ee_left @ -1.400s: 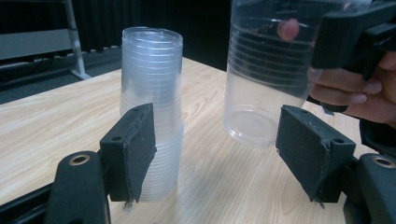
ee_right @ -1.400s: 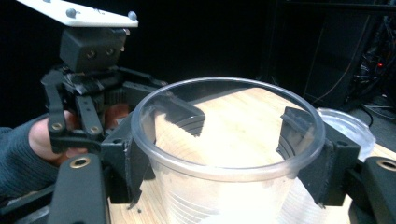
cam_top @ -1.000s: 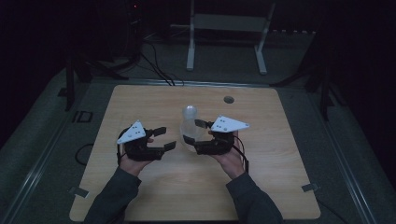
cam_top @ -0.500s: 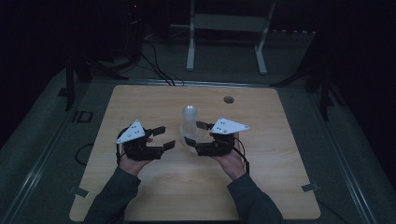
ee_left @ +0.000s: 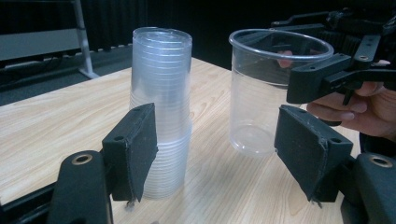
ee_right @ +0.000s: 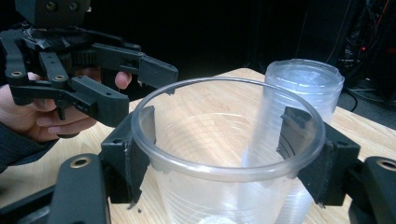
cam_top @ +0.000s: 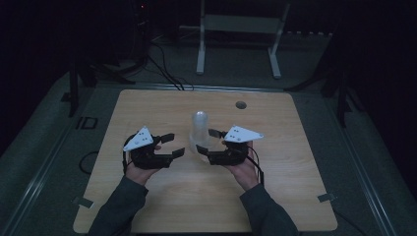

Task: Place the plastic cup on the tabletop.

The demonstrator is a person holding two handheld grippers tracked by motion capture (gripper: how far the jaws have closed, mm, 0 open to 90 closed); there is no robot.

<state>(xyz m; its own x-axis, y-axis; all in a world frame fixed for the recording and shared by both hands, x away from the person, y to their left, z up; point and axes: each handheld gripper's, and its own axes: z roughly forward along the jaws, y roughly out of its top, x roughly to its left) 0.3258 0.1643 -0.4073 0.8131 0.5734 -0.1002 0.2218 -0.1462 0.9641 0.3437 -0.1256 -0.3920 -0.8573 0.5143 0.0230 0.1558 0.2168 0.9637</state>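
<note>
Left claw narrowed, empty; right claw grips the single cup.

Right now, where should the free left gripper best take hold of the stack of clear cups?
Probably low on the stack of cups, level from its open side, away from the single cup in the right gripper. The stack stands upright, tall and round, so the left gripper can pinch across the lower wall to steady it.
</note>
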